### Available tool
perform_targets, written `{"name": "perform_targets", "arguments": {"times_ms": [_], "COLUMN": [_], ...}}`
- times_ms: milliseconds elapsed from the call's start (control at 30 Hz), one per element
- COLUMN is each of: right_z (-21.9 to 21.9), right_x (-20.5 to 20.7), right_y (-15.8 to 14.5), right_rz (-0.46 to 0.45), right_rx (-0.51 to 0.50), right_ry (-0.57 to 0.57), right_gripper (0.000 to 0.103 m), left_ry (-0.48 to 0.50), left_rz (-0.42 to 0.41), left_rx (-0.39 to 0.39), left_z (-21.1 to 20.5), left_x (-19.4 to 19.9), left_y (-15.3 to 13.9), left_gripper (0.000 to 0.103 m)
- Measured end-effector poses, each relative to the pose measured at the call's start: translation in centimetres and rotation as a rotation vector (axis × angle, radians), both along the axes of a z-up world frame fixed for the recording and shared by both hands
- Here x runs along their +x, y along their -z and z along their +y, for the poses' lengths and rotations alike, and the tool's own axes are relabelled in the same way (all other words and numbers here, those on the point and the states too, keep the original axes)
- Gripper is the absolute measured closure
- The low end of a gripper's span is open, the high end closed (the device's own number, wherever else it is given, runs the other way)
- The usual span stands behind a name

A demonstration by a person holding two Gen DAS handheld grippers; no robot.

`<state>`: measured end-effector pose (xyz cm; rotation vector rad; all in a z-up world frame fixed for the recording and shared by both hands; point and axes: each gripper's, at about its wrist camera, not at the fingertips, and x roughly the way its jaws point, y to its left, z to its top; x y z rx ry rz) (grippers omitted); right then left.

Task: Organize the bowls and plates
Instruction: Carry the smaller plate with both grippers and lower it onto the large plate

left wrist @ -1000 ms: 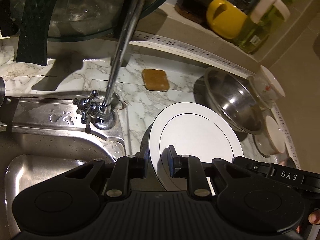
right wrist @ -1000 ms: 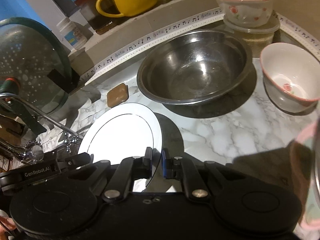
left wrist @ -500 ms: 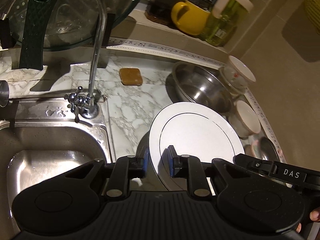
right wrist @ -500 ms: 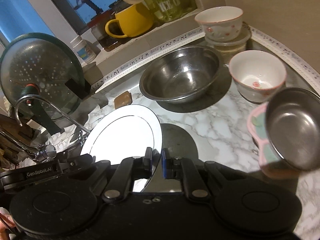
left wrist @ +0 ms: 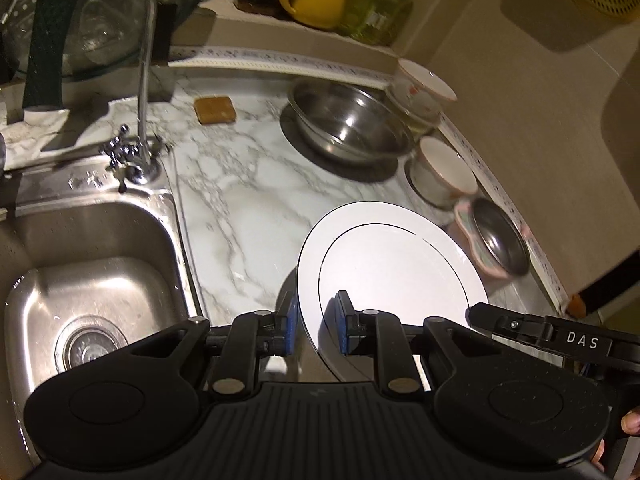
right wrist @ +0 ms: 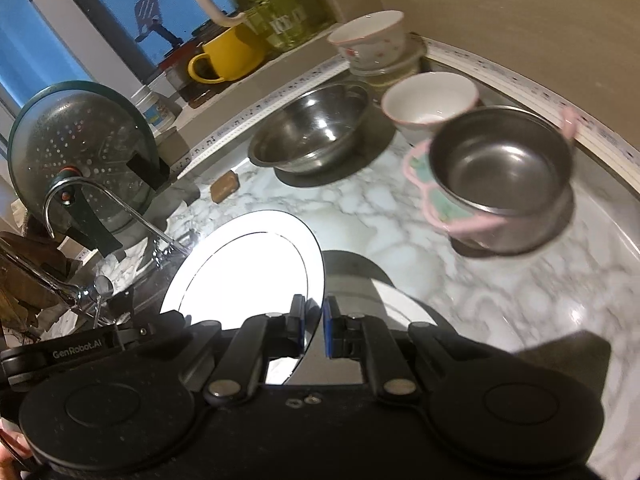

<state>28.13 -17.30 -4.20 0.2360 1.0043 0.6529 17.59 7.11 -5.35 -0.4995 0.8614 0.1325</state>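
Both grippers hold one white plate (left wrist: 394,264) in the air above the near part of the counter (left wrist: 244,200), between the sink (left wrist: 92,264) at the left edge and the row of bowls along the right edge. The step in hand looks like carrying the plate to where it will be stacked or set down. To do it well, the two hands should move as one, keeping the same spacing and tilt, so the rim neither twists nor slips out of a pad. The plate should travel low and level, clear of the tap (left wrist: 144,80) and of the small steel bowl (right wrist: 500,176) in its pink holder at the right edge (that one sits nearest the plate's path). The big steel bowl (left wrist: 348,124) and the cups behind it at the back right corner are well apart from it.

The left gripper (left wrist: 314,326) has its jaws part open, the plate's near-left rim between the blue pads; whether both pads press it I cannot tell. The right gripper (right wrist: 313,330) has its jaws nearly closed, pinching the plate's right rim.
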Motion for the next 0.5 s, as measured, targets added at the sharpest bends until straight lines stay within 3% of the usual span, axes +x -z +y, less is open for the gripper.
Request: {"name": "perform_targets", "arguments": {"times_ms": [500], "right_z": [-4.7], "right_x": [-4.0], "right_y": [2.2], "right_rz": [0.071], "right_rx": [0.009], "right_ry": [0.074], "right_gripper": [0.093], "left_ry": [0.091], "left_rz": [0.069], "left_rx": [0.026], "left_z": [-3.8], "left_x": [-1.9], "left_y": [2.5], "left_gripper": [0.085]}}
